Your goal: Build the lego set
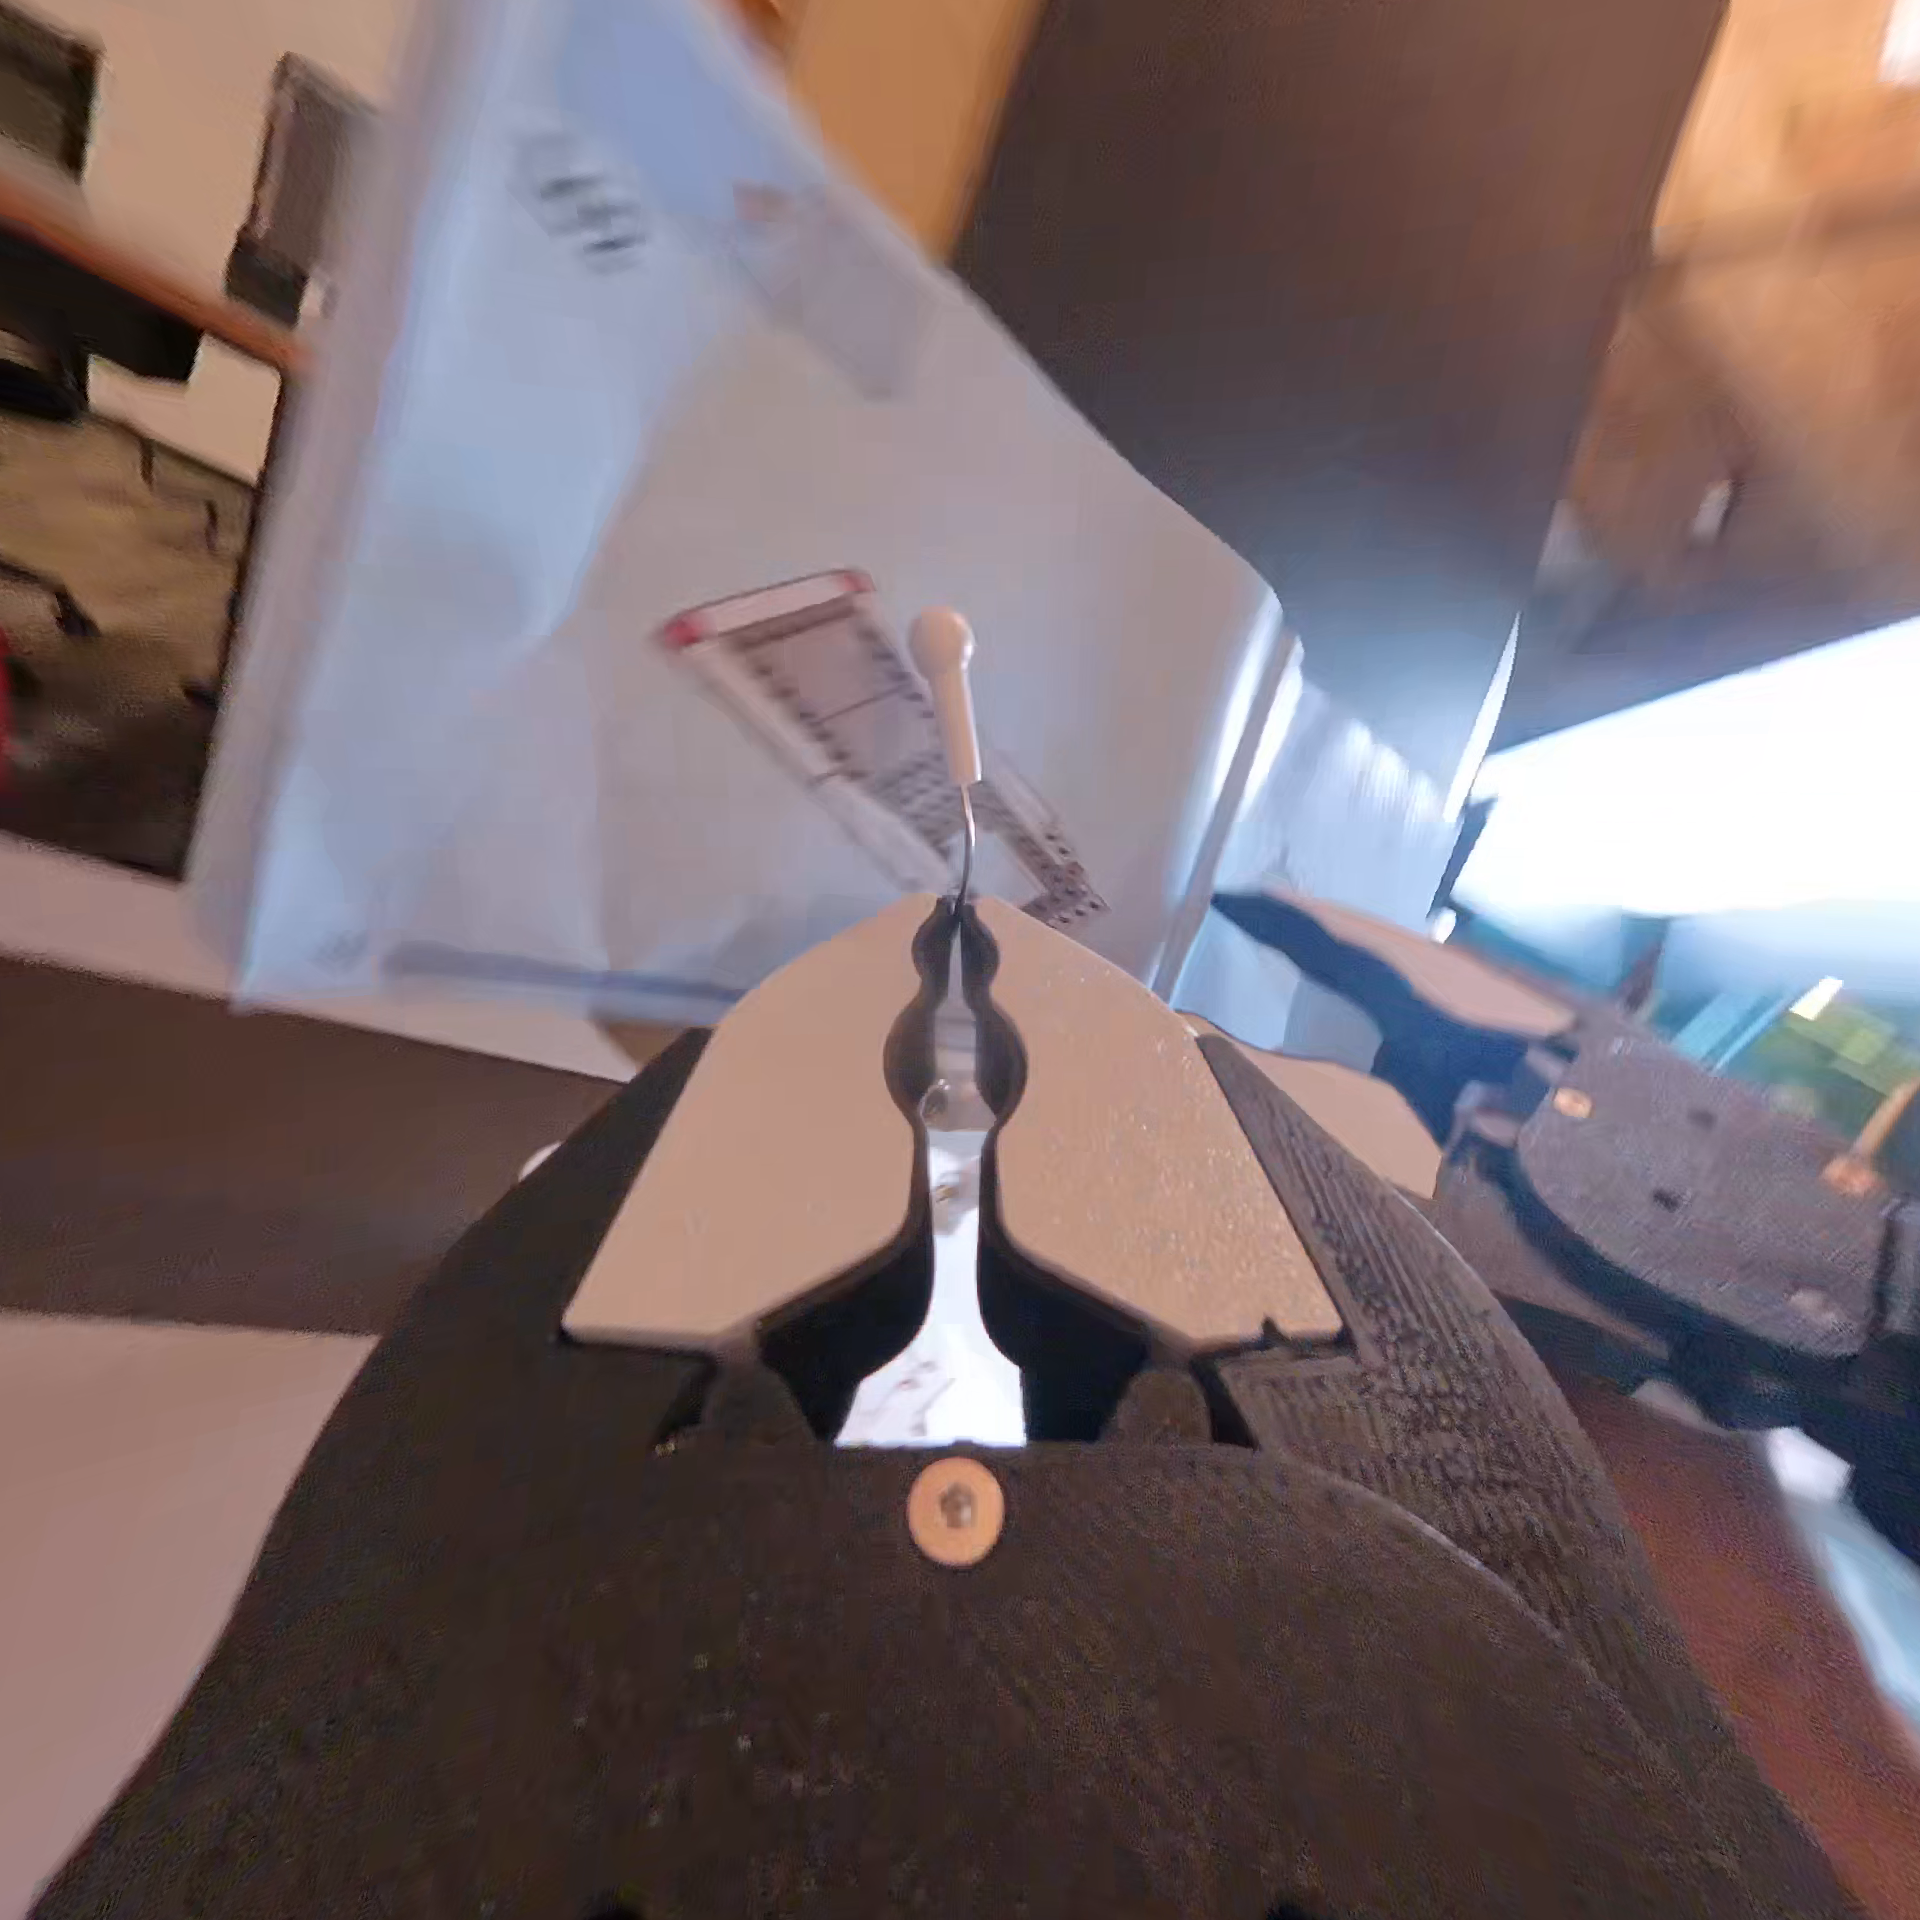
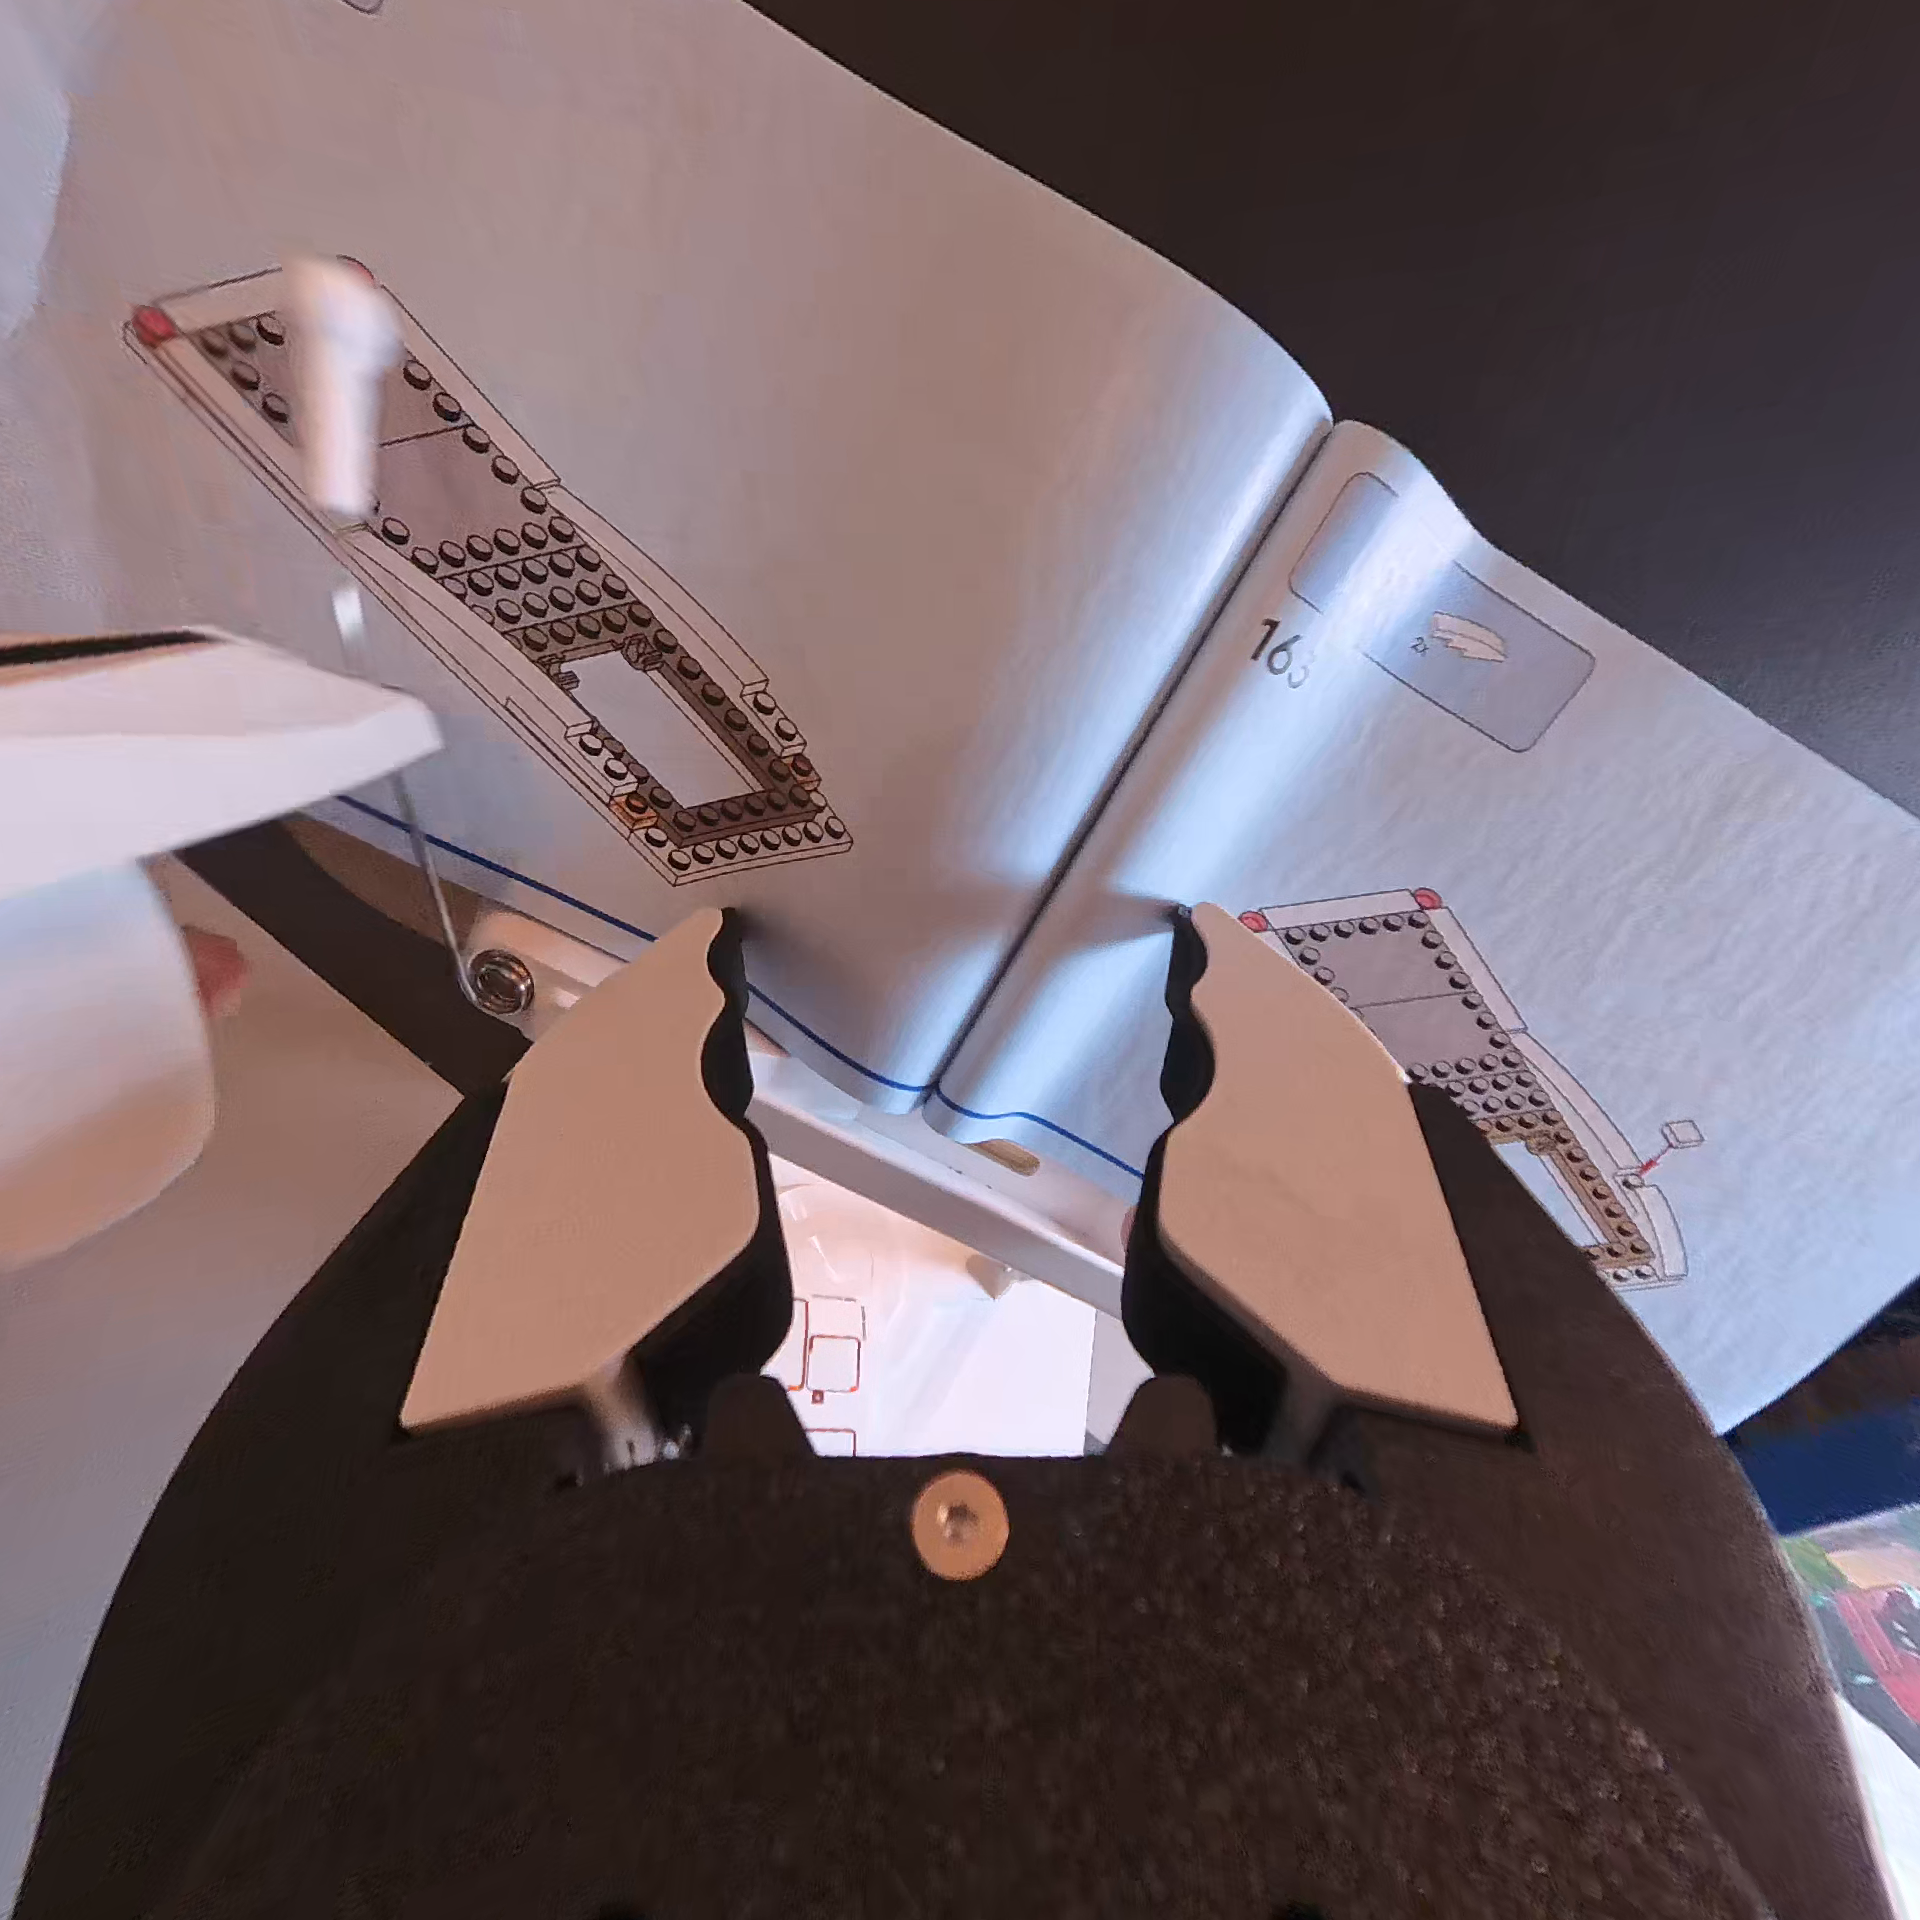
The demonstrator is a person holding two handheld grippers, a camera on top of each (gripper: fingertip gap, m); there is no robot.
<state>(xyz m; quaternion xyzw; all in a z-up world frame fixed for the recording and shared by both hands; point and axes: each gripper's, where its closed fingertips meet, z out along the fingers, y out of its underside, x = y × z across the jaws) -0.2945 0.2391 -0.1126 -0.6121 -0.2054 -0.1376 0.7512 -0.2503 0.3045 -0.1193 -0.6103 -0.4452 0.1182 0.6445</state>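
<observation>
An open instruction booklet [image 2: 935,416] stands propped up on a white stand [image 2: 935,1164]; it also shows blurred in the left wrist view [image 1: 623,520]. A thin metal page-holder wire [image 1: 971,831] with a white plastic tip [image 1: 951,686] rises from my left gripper [image 1: 954,906], which is shut on the wire. In the right wrist view the wire [image 2: 426,862] runs from a metal eyelet [image 2: 499,979] up to the white tip [image 2: 338,384], passing the left gripper's finger [image 2: 208,717]. My right gripper [image 2: 956,914] is open and empty, its fingertips close to the booklet's lower fold.
The right gripper's finger [image 1: 1403,987] lies to the right in the left wrist view. A dark brown tabletop [image 1: 208,1143] and a white sheet [image 1: 156,1507] lie below. A desk and dark furniture [image 1: 104,312] stand at the far left.
</observation>
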